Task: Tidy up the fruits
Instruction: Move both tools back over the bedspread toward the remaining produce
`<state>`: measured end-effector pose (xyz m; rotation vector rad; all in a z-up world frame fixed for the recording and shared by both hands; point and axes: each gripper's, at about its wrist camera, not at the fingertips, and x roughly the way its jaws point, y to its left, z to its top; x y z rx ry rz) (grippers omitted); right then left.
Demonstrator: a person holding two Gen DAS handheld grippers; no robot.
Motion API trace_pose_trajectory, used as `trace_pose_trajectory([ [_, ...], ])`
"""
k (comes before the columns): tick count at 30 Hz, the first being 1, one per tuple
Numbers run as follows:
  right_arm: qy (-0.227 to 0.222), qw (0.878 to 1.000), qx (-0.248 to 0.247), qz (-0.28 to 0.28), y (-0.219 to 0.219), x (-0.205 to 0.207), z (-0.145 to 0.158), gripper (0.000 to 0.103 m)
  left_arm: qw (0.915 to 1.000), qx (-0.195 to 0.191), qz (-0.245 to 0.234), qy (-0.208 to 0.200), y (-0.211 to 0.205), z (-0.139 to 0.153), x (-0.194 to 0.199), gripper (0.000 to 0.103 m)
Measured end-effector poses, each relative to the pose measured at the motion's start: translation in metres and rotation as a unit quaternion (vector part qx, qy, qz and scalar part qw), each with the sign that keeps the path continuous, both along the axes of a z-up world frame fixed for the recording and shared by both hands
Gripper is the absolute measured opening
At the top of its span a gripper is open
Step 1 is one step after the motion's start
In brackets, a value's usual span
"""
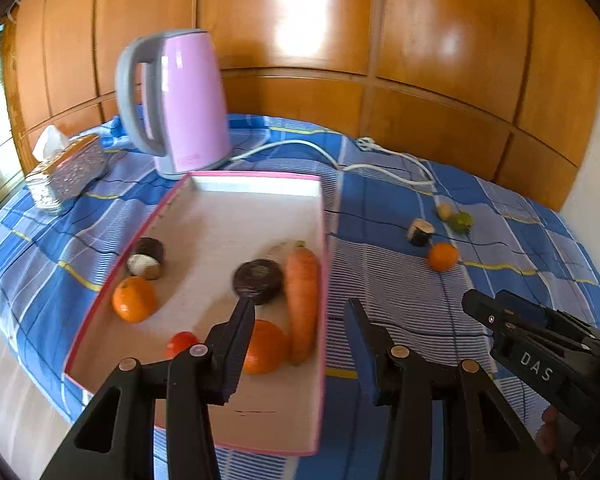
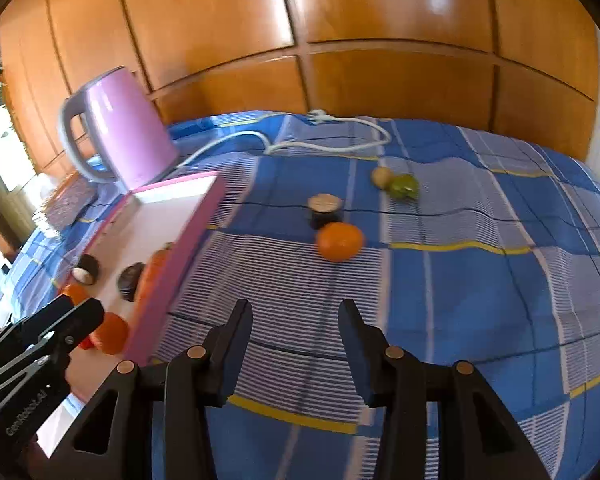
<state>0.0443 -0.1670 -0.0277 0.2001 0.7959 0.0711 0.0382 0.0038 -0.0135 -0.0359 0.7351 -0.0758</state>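
Both tongs released above the checked surface (image 2: 440,280)

A tomato (image 1: 182,343) inside the tray (image 1: 260,200) is seen clearly only from the left tongs (image 1: 300,312); the right tongs (image 2: 296,312) hold nothing.

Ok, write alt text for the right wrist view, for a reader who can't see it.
The empty right gripper, jaws apart, hangs over a blue checked cloth where an orange, a dark cut fruit, a green fruit and a small yellowish one lie loose. At left, a pink-rimmed tray holds more produce, with a pink kettle behind.
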Motion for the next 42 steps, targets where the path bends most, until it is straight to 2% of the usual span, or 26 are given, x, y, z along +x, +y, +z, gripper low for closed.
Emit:
trace_pose_trajectory([
  [9, 0.021, 0.998, 0.004, -0.060, -0.046, -0.001, -0.015, 0.045, 0.9985, -0.006, -0.053, 0.014, -0.034, -0.010, 0.007, 0.047],
  [18, 0.033, 0.996, -0.001, -0.088, -0.073, 0.000, -0.024, 0.045, 0.9944, -0.015, -0.099, 0.033, -0.068, -0.021, 0.027, 0.047],
  [21, 0.034, 0.995, -0.006, -0.093, -0.078, 0.000, -0.024, 0.045, 0.9926, -0.023, -0.113, 0.039, -0.078, -0.024, 0.034, 0.048],
  [25, 0.033, 0.995, -0.013, -0.095, -0.084, 0.003, -0.023, 0.045, 0.9908, -0.028, -0.127, 0.036, -0.090, -0.023, 0.044, 0.058],
  [35, 0.046, 0.993, -0.006, -0.106, -0.105, 0.015, -0.031, 0.045, 0.9885, -0.018, -0.142, 0.047, -0.121, -0.031, 0.078, 0.059],
  [42, 0.048, 0.994, 0.001, -0.095, -0.112, 0.028, -0.034, 0.045, 0.9872, -0.016, -0.149, 0.055, -0.139, -0.038, 0.100, 0.058],
])
